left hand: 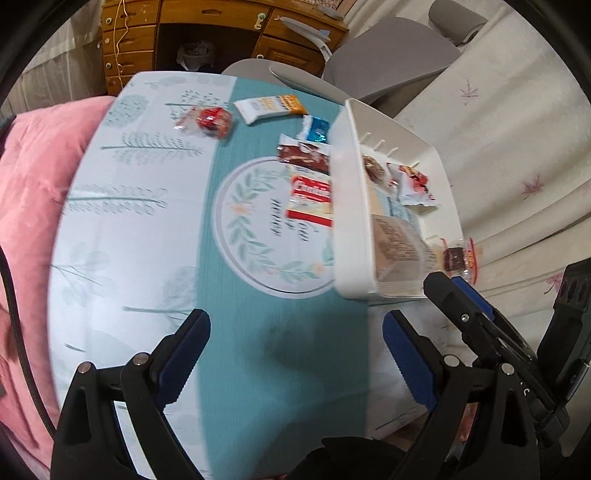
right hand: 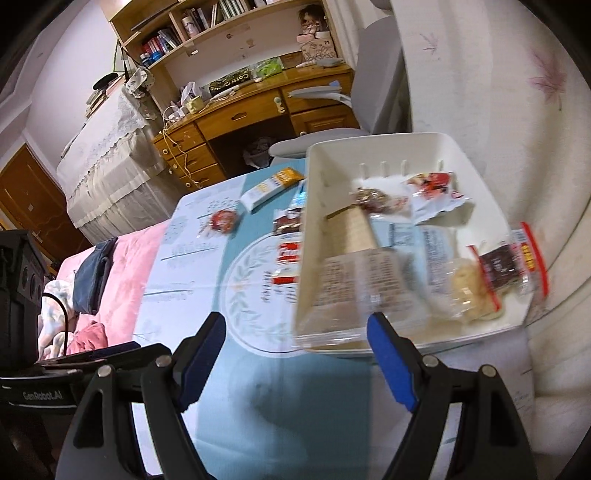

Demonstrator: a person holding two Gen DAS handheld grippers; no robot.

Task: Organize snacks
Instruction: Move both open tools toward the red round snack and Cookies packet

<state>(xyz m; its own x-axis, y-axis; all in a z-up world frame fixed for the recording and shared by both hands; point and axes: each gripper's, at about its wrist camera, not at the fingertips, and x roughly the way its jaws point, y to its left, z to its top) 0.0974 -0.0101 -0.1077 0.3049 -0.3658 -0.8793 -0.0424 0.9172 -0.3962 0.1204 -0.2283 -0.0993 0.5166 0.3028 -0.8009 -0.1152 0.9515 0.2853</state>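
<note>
A white bin (left hand: pixel 351 206) (right hand: pixel 314 206) stands on the right of the patterned table and holds several snack packs, among them a clear boxed pack (right hand: pixel 354 280) and a red-and-white pouch (left hand: pixel 412 182) (right hand: pixel 432 192). Loose on the cloth lie a red round snack (left hand: pixel 212 120) (right hand: pixel 221 221), a white-and-orange bar (left hand: pixel 269 107) (right hand: pixel 271 186), a blue wrapper (left hand: pixel 314 129), a brown pack (left hand: pixel 304 157) (right hand: pixel 286 221) and a red-and-white pack (left hand: pixel 312 197) (right hand: pixel 288 262). My left gripper (left hand: pixel 295 328) hangs open over bare cloth. My right gripper (right hand: pixel 297 328) is open, empty, near the bin's front corner.
A pink quilt (left hand: pixel 33 206) (right hand: pixel 125 266) lies left of the table. Beyond it stand a wooden desk (left hand: pixel 192 33) (right hand: pixel 258 110) and a grey chair (left hand: pixel 391 62) (right hand: pixel 376 74). A white flowered cloth (left hand: pixel 517 147) hangs to the right. The right gripper's body (left hand: pixel 480 321) shows beside the bin.
</note>
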